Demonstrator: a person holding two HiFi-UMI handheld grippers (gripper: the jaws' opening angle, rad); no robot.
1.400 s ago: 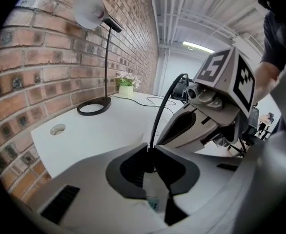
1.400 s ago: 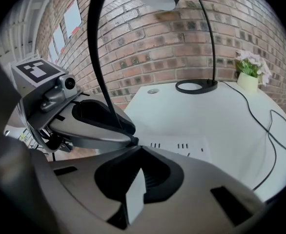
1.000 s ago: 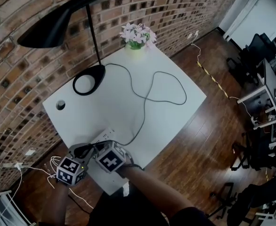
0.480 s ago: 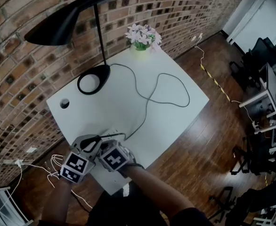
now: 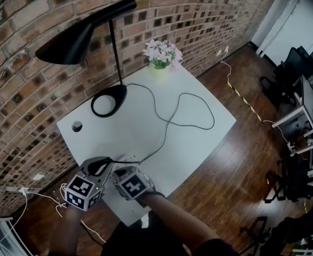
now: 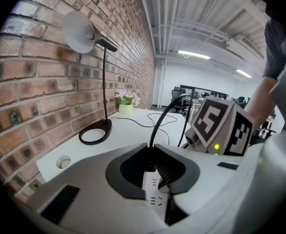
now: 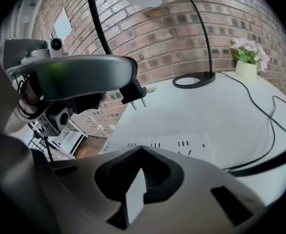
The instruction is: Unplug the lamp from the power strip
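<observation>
Left tool (image 6: 152,155) is clamped on the black plug (image 7: 133,92), and the right gripper view shows both prongs bare in the air, clear above the white strip (image 7: 172,143). So the pull itself looks done. Right tool (image 7: 141,152) bites the near end of that strip, which lies flat at the 6 o'clock edge of the desk (image 5: 199,143). The two tools are side by side, almost touching, with the right one at the left one's 3 o'clock. To do this well, I'd hold the grip firm and carry the plug off in line with its prongs, no twisting. The strip should stay anchored until the plug is well away. The best place to set the plug down looks like bare desk toward 1 o'clock, with slack left in the cord (image 5: 167,116). That cord arches up out of the left tool and over the right one, so snagging on the neighbour is the risk. It then snakes in loose loops across mid-desk to the lamp (image 5: 109,101) at 12 o'clock. A hard tug could drag the lamp's base. The black shade overhangs toward 11 o'clock, against the brick wall (image 5: 17,89). A hole (image 5: 77,126) sits in the desk at 11 o'clock, and the flowers (image 5: 160,55) are at 1 o'clock on the far corner. Neither is in the path. White floor wires (image 5: 39,196) trail at 9 o'clock below the desk edge.
</observation>
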